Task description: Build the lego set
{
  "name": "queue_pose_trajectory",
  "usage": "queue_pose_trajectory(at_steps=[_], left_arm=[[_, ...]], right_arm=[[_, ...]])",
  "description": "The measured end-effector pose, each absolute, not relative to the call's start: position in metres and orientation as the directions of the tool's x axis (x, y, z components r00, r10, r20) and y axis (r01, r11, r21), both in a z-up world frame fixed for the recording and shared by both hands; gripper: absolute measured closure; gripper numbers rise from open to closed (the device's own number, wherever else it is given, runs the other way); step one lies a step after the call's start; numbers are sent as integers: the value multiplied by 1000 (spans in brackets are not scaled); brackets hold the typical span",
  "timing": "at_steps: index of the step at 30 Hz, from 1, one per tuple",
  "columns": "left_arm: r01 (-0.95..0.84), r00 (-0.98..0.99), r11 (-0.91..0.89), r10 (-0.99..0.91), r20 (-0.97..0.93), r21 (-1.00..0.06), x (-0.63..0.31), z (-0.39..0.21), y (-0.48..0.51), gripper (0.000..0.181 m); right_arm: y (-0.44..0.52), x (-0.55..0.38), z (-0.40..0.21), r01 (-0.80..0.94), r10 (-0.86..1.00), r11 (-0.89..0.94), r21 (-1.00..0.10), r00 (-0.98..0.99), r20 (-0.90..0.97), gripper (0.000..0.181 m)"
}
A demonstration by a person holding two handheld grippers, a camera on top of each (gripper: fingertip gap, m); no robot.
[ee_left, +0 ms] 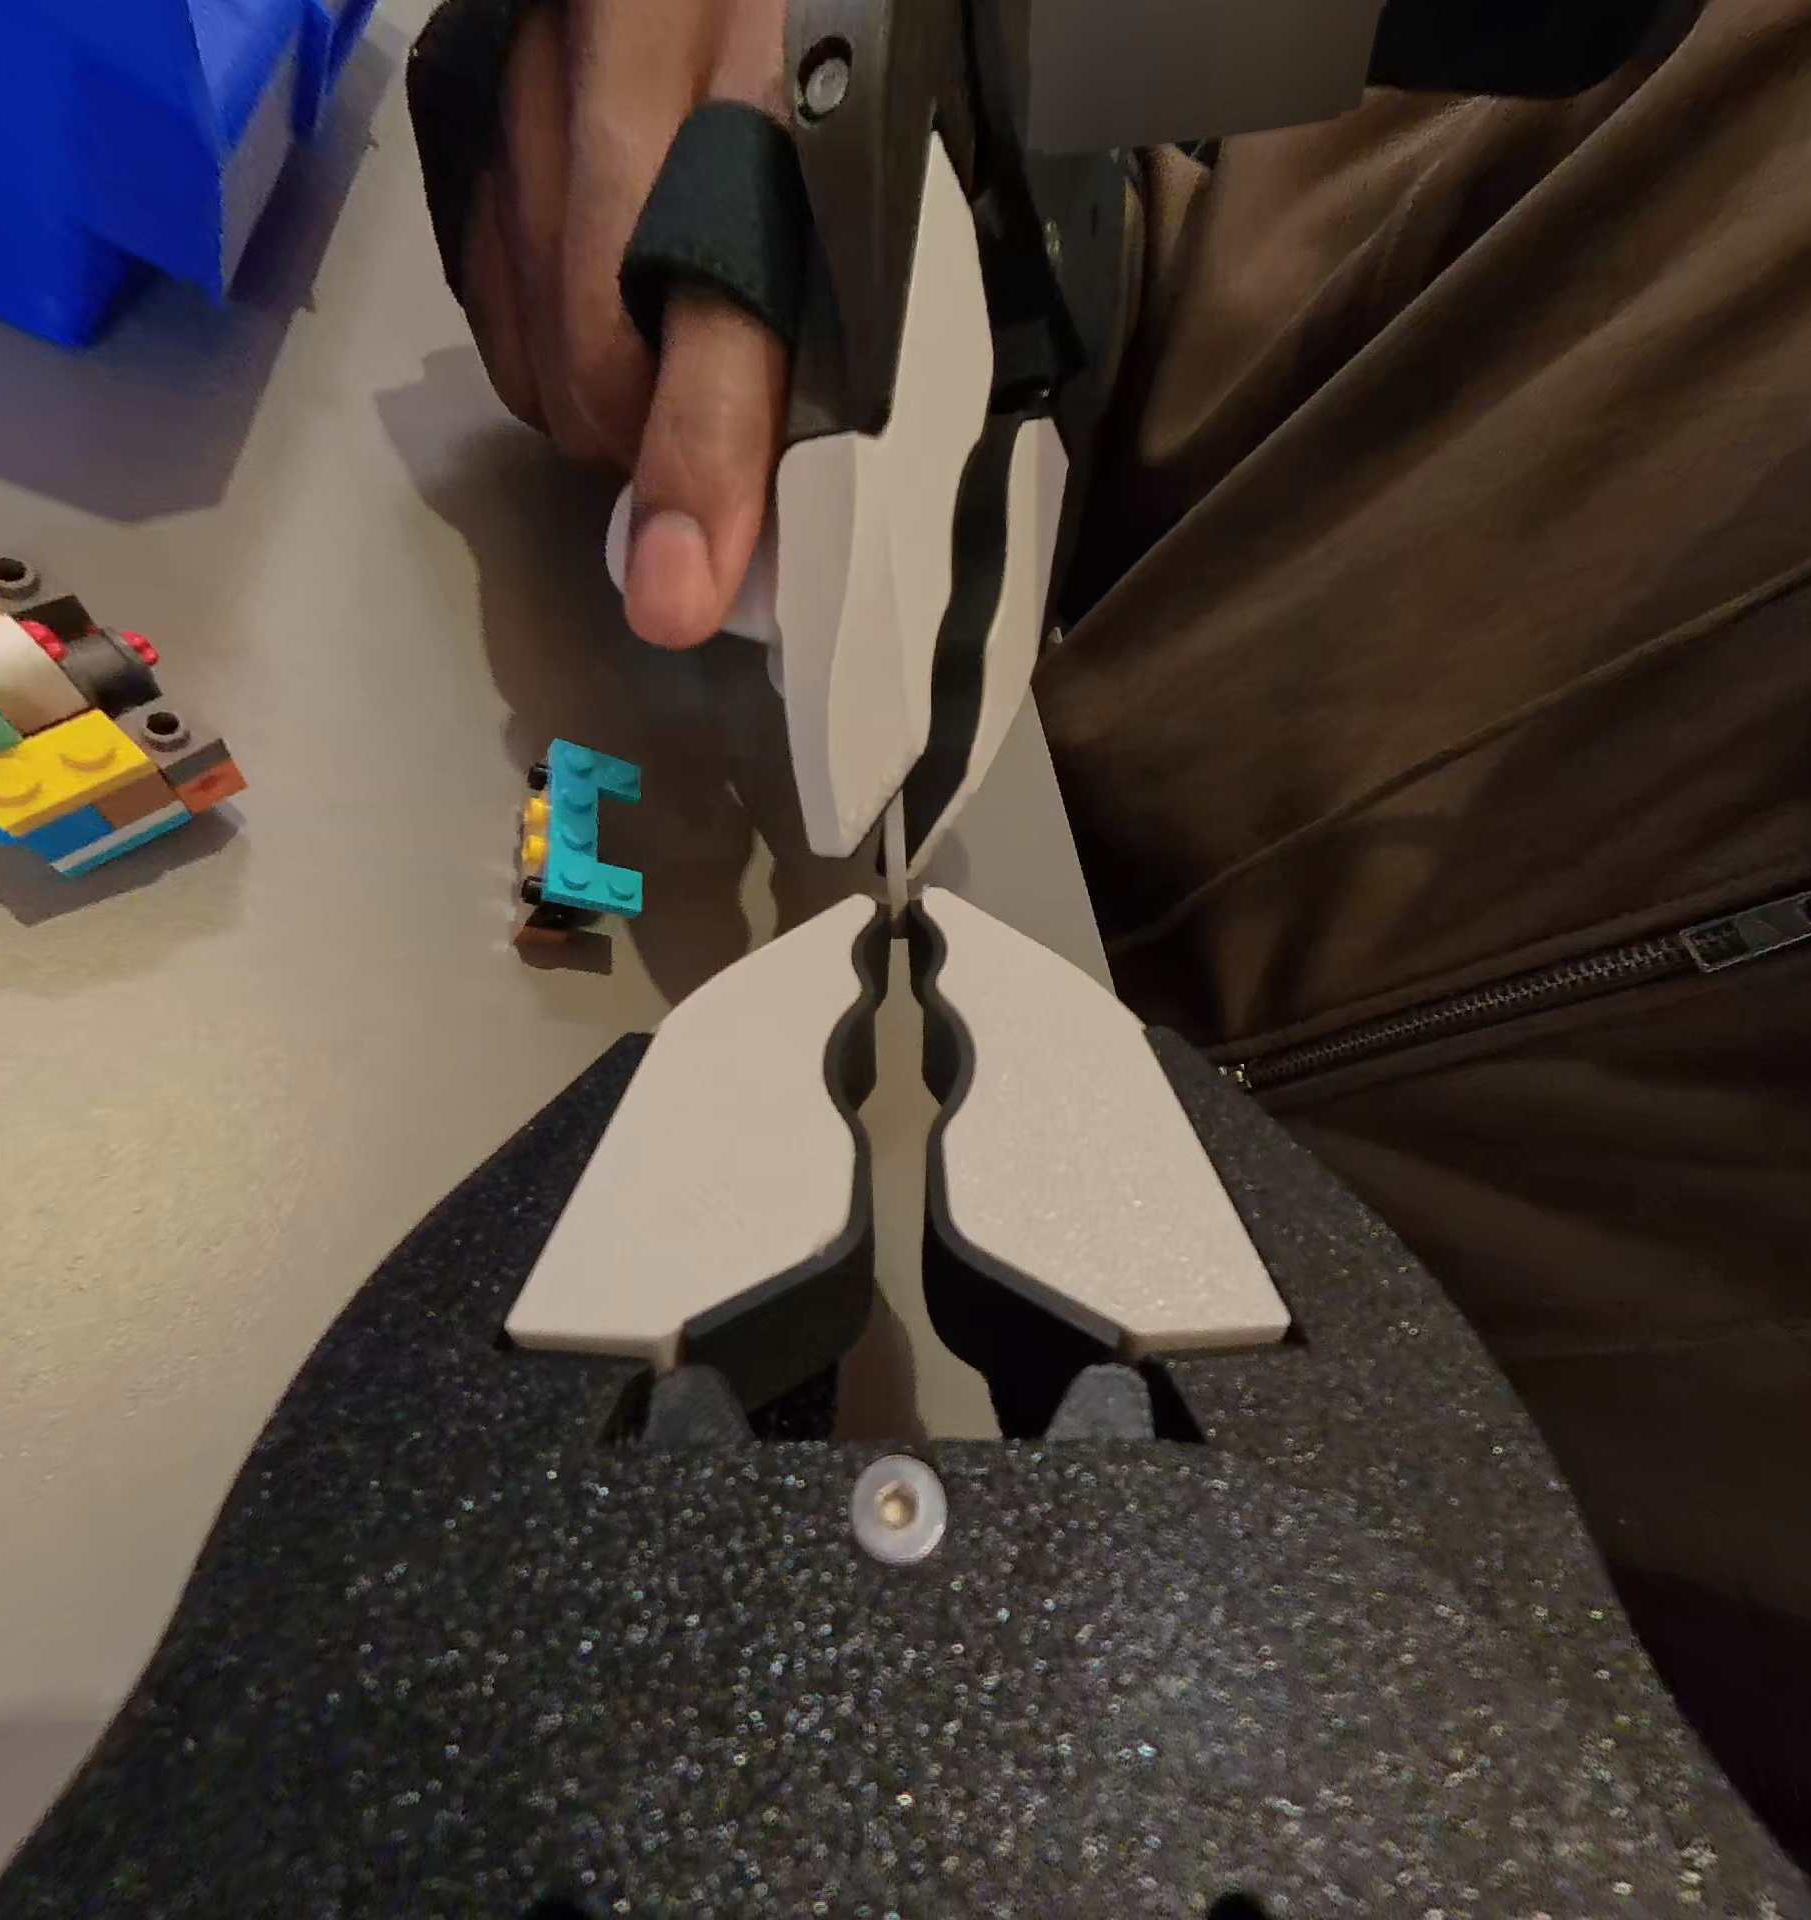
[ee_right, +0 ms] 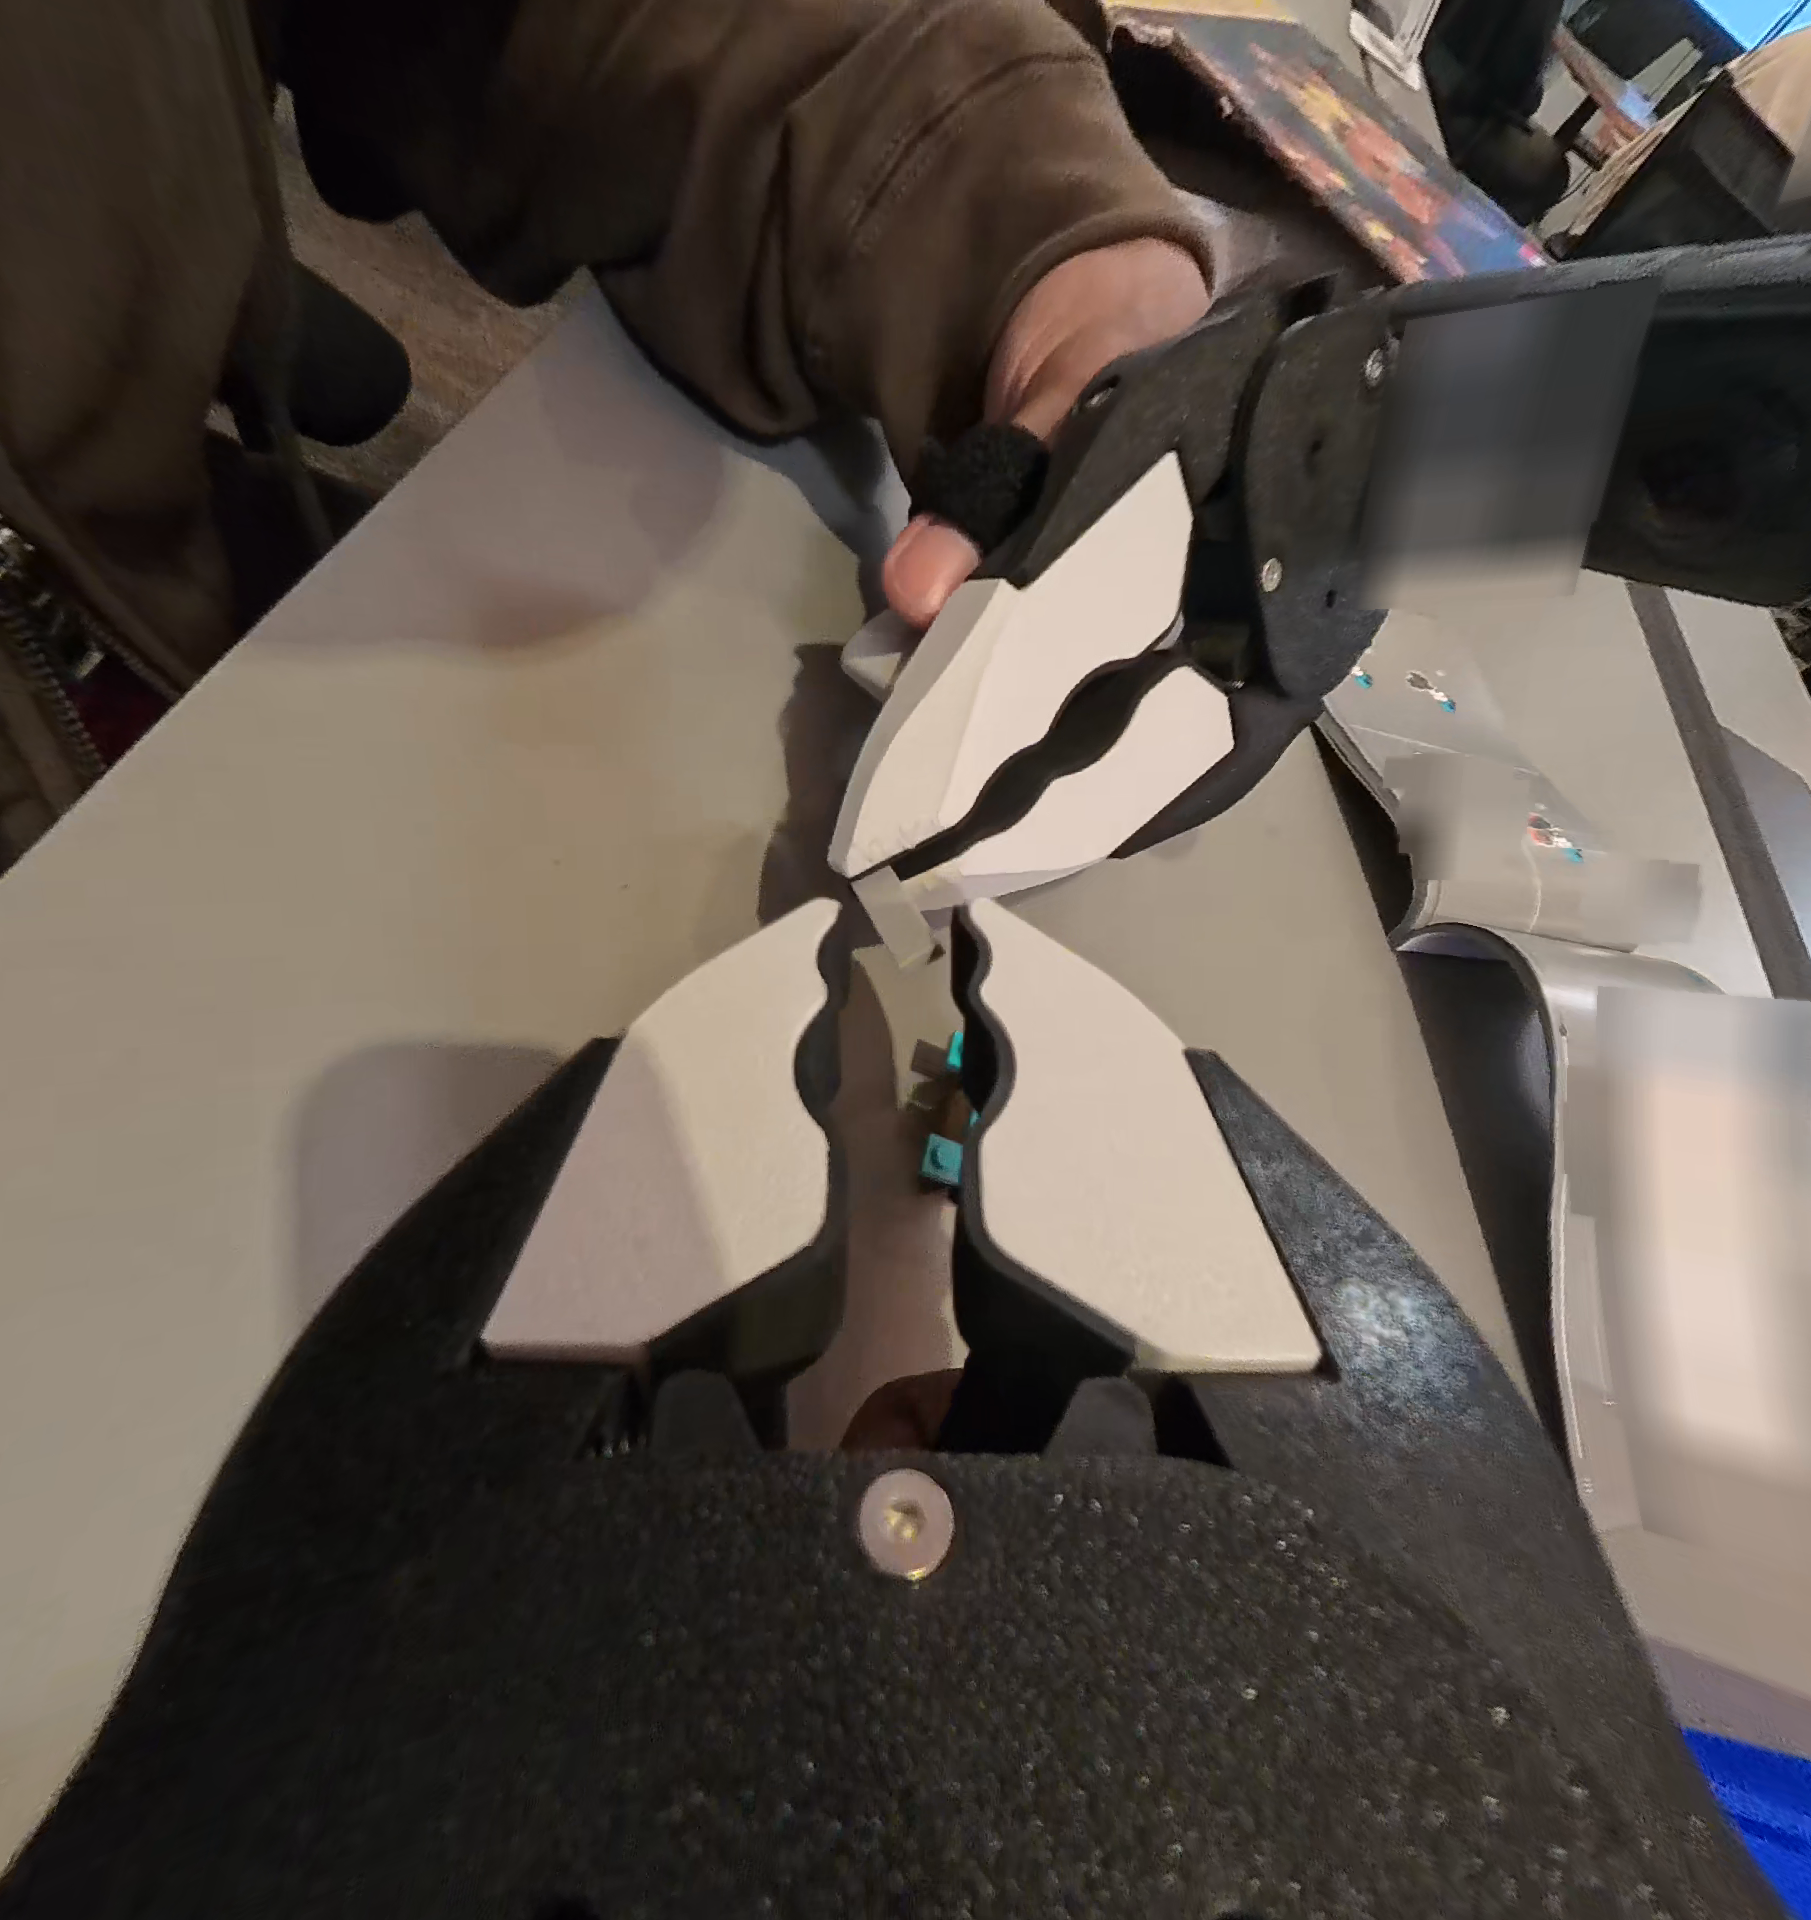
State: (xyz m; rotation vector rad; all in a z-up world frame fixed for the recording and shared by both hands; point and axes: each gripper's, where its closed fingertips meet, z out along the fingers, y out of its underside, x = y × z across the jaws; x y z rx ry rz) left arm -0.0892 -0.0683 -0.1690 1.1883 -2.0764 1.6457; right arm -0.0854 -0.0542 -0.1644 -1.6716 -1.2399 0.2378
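- left gripper (ee_left: 896, 920): the jaws are almost fully together and pinch one end of a thin grey piece (ee_right: 899, 928) at their very tips, up off the desk (ee_left: 257, 1195).
- right gripper (ee_right: 903, 914): it meets the left one tip to tip. its jaws stand slightly parted with the free end of the grey piece between the tips. whether they actually press on it cannot be told.
- the grey piece is small and flat, and bridges the short gap between the two pairs of tips. in the left wrist view it shows only as a thin edge.
- a hand (ee_left: 610, 260) with a black finger strap holds the right gripper. the other hand (ee_right: 1067, 353), coming out of a brown sleeve, holds the left one.
- a small teal build (ee_left: 579, 842) with yellow and black studs sits on the desk just to the left of the meeting tips. in the right wrist view, bits of it show through the gap in the jaws.
- a larger build (ee_left: 59, 727) of yellow, white, teal, blue and brown bricks lies farther left, well apart from the grippers.
- a blue bin (ee_left: 80, 156) stands at the far corner of the desk. its inside is not visible.
- an open booklet (ee_right: 1503, 810) lies on the desk beyond the left gripper.
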Motion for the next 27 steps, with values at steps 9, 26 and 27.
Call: queue_pose_trajectory(at_steps=[9,26,27], left_arm=[[-717,-635,33,-442,633,-697,-89,-169,-68,178],[-613,-634,90,-648,421,-785,-69,-177,-34,154],[-600,-632,123,-678,374,-790,-67,-181,-31,152]], right_arm=[[-54,-85,-166,611,810,16,-791,456,369,169],[-56,-52,-162,534,746,-116,-838,604,282,173],[-56,-49,-161,520,741,-130,-844,617,266,173]])
